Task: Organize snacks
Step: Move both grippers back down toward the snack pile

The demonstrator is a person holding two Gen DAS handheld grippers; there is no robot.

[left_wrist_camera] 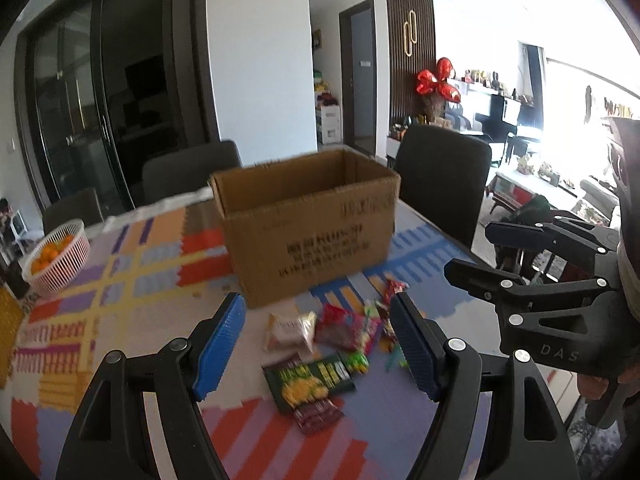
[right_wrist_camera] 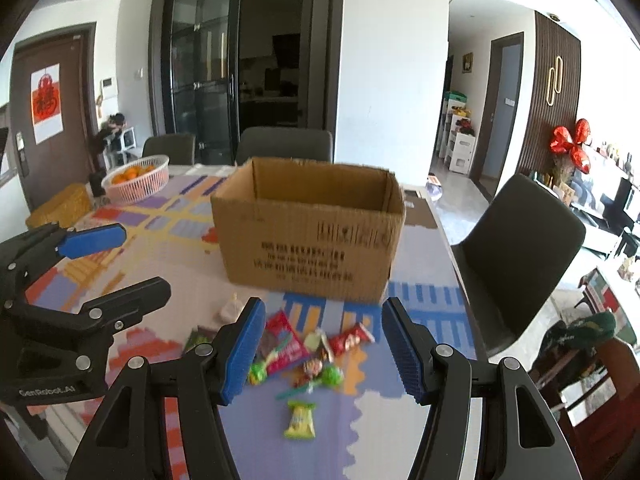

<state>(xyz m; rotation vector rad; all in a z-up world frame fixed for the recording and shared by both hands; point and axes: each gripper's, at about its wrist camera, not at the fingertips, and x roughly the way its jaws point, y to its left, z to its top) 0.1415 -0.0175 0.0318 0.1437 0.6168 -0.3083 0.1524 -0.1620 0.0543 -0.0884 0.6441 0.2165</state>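
Crinkly, light snack packets (right_wrist_camera: 304, 356) lie loose; pinch one mid-body. Left gripper (left_wrist_camera: 318, 346) and right gripper (right_wrist_camera: 322, 350) jaws apart, empty.

One open cardboard box (right_wrist_camera: 308, 232) stands on the patterned table (right_wrist_camera: 172, 248), with a loose scatter of snack packets near it. Among those that can be told apart: one dark green packet (left_wrist_camera: 310, 380), one maroon packet (left_wrist_camera: 318, 416), one pale packet (left_wrist_camera: 290, 330), one red bar (right_wrist_camera: 352, 338) and one yellow-green packet (right_wrist_camera: 300, 420); the rest blur together beyond counting. One white basket (right_wrist_camera: 136, 180) of oranges sits far left. Three dark chairs (right_wrist_camera: 520, 256) ring the table. Two open grippers, the left gripper (left_wrist_camera: 318, 344) and the right gripper (right_wrist_camera: 322, 346), frame the scene.
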